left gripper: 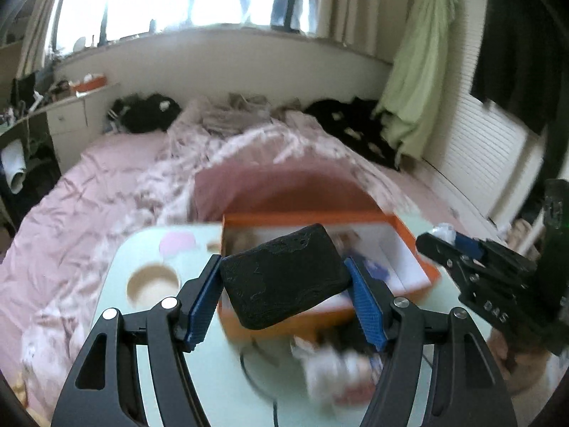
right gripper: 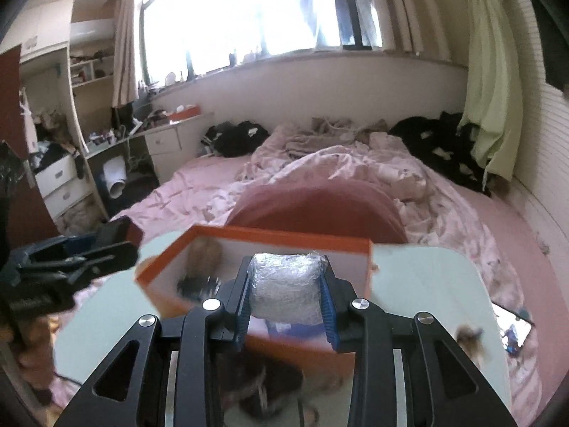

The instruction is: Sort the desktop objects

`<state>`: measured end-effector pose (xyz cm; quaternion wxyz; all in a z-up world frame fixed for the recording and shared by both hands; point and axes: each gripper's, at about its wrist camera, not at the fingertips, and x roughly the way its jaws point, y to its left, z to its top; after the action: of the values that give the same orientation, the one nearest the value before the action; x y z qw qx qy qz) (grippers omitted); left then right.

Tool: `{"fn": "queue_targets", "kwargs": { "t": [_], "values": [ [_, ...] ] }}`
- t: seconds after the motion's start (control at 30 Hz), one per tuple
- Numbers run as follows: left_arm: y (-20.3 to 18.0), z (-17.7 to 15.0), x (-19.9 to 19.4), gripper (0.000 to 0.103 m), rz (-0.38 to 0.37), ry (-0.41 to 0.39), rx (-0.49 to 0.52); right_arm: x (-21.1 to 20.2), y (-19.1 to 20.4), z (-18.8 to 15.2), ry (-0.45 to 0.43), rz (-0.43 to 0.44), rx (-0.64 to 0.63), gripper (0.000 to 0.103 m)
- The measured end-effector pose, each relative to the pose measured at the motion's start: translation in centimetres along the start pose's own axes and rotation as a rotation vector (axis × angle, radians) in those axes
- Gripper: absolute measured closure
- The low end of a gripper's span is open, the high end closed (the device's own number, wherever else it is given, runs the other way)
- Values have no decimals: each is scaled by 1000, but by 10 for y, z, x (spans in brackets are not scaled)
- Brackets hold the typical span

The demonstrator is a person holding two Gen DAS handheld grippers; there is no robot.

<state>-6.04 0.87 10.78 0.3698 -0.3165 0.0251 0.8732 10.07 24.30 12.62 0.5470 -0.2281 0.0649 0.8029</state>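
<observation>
I held two grippers over a pale green surface (right gripper: 426,270) set on a bed with rumpled pink bedding (left gripper: 106,185). My left gripper (left gripper: 284,281) was clamped on one black, rounded rectangular block (left gripper: 282,279), tilted, its blue ridged pads (left gripper: 366,306) pressing both ends. My right gripper (right gripper: 286,299) was clamped on one white lump wrapped in crinkled clear film (right gripper: 286,286).

Directly beyond both sat one open orange cardboard box with white inner walls (right gripper: 341,242), holding blurred items I could not identify. On the surface to the left of the box were a round tan ring (left gripper: 153,283) and a pink round item (left gripper: 177,243); nearer me lay a blurred heap of small objects (left gripper: 338,366) and a dark cable (left gripper: 249,370). At the surface's right edge lay one phone with a lit screen (right gripper: 514,329).

Behind the bed stood a bright window (right gripper: 249,10) with beige curtains, a cluttered desk (right gripper: 156,131), and one pale green cloth hanging by a white slatted wall (right gripper: 490,82).
</observation>
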Motion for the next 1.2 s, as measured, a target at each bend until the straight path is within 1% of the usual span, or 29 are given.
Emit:
{"fn": "queue_targets", "kwargs": {
  "t": [0.03,0.07,0.1,0.13,0.17,0.2,0.23,0.27,0.3,0.33,0.37,0.43,0.47,0.5,0.57,0.63,0.7,0.77,0.83,0.9,0.97,1.03,1.1,1.2],
  "values": [
    [2,1,10,34,8,-8,-7,7,-1,2,3,-5,-4,67],
    [4,0,20,34,-24,2,6,17,-3,1,21,-15,-10,49],
    [6,-3,33,34,-27,29,-3,26,-6,-3,50,-32,-9,28],
    [9,-8,42,33,-32,65,-7,32,-10,-7,70,-48,1,23],
    [11,-13,53,29,-35,106,-12,39,-16,-14,93,-53,16,22],
    [13,-21,64,27,-44,149,-15,35,-16,-24,37,-56,-18,18],
    [9,-26,60,24,-33,89,29,36,-18,-25,56,-71,-31,15],
    [5,-32,59,20,-21,73,68,43,-23,-29,119,-58,-17,15],
    [2,-36,58,19,-8,62,94,46,-36,-34,160,12,68,14],
    [1,-37,56,19,4,44,95,47,-45,-37,174,46,117,14],
    [3,-37,56,19,-4,47,82,50,-59,-40,193,59,185,15],
    [5,-35,57,19,-14,53,81,51,-72,-42,203,27,244,18],
    [6,-33,57,19,-15,54,78,51,-78,-44,204,45,275,21],
    [6,-33,56,19,-17,53,80,49,-82,-45,201,74,297,22],
    [6,-33,53,19,-24,49,77,44,-81,-45,173,86,299,22],
    [9,-32,47,19,-47,40,57,35,-77,-43,130,78,280,22],
    [10,-32,36,19,-91,16,27,21,-73,-43,80,73,269,22],
    [10,-31,21,19,-106,-7,21,7,-66,-39,44,83,257,22],
    [4,-32,5,19,-115,-12,45,-7,-54,-32,23,84,226,22],
    [1,-38,-10,19,-127,5,89,-22,-41,-31,8,92,173,22],
    [-2,-49,-22,19,-130,26,136,-35,-25,-37,12,83,85,22],
    [-5,-68,-28,18,-121,63,185,-45,-6,-53,37,45,-32,22],
    [-10,-89,-28,19,-99,110,237,-49,8,-73,69,33,-114,22],
    [-15,-108,-22,18,-76,151,280,-44,11,-99,120,39,-145,22]
  ]
}}
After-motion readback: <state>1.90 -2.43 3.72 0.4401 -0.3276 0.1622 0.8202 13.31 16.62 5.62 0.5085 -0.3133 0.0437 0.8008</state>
